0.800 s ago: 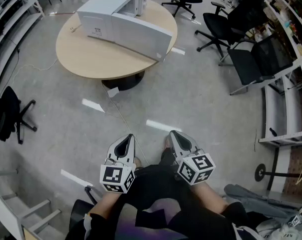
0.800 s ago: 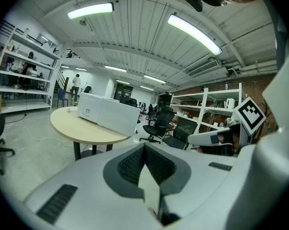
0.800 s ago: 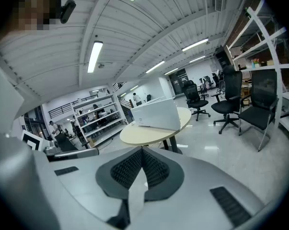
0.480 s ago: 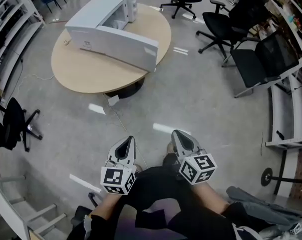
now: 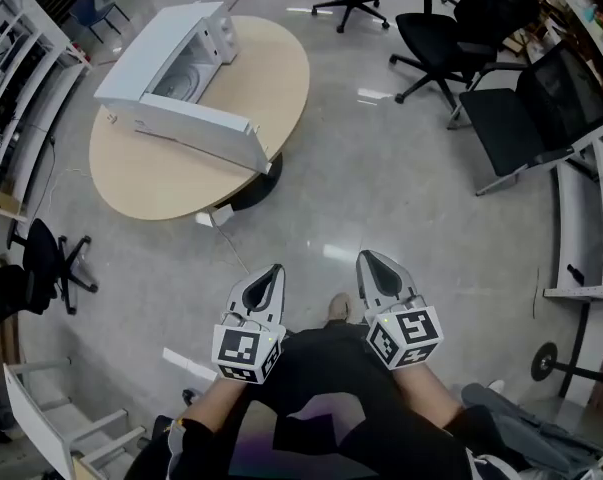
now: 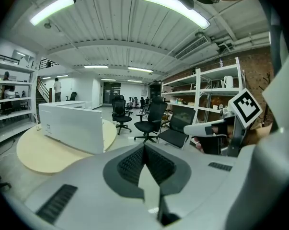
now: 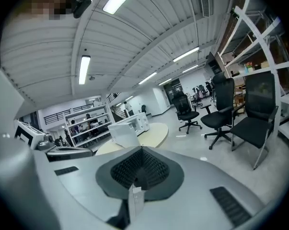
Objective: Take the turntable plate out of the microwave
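Head view | left gripper [image 5: 271, 273], right gripper [image 5: 369, 261]: both closed (empty) | microwave [image 5: 171, 88] well apart

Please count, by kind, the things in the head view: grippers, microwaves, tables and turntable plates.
Grippers: 2 (left gripper, right gripper)
Microwave: 1
Round table: 1
Turntable plate: 1
Total: 5

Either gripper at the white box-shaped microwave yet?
No: the left gripper and right gripper hang over grey floor by the person's legs, well short of the white box-shaped microwave on the round wooden table.
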Motion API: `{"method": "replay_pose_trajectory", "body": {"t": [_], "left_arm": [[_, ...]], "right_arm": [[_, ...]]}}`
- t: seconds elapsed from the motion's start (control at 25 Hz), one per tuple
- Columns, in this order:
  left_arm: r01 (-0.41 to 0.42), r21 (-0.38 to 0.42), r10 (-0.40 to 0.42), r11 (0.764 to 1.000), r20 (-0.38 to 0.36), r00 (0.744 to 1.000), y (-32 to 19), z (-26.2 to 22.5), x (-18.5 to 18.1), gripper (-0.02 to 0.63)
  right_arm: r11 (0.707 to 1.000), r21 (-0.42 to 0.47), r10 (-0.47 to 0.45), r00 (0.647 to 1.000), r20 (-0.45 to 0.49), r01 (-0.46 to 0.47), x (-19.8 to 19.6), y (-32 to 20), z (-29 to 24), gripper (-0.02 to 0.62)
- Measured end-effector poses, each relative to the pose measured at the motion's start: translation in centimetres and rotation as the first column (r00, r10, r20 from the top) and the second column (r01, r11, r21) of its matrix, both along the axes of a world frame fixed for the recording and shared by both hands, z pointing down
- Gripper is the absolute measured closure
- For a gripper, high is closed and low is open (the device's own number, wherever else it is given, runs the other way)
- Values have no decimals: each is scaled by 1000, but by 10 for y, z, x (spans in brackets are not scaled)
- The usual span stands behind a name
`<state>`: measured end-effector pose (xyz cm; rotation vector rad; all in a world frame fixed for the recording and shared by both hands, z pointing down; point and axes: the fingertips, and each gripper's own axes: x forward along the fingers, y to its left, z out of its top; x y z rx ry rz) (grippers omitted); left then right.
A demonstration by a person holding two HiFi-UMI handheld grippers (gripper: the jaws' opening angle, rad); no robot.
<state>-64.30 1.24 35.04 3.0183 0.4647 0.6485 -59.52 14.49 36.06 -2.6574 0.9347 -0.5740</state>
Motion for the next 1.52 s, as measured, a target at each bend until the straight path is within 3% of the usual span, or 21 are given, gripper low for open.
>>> {"method": "replay_pose_trajectory", "body": {"t": [0.32, 0.64, 0.96, 1.2, 1.52], "left_arm": [[-69, 23, 69, 997, 15, 998, 71, 13, 47, 560], [-149, -2, 149, 989, 26, 988, 97, 26, 107, 560], [-224, -102, 227, 969, 20, 974, 114, 39, 227, 560], [-210, -159, 212, 965, -3, 977, 89, 29, 325, 560], [-136, -207, 132, 969, -33, 991, 35, 26, 410, 560]], "right_arm": [[997, 12, 78, 997, -7, -77, 38, 78, 10, 578], [991, -12, 134, 990, 48, -133, 74, 98, 31, 578], [984, -74, 165, 984, 67, -160, 174, 107, 35, 578], [984, -84, 162, 983, 82, -155, 273, 80, 24, 578], [979, -124, 172, 982, 77, -162, 357, 51, 14, 578]]}}
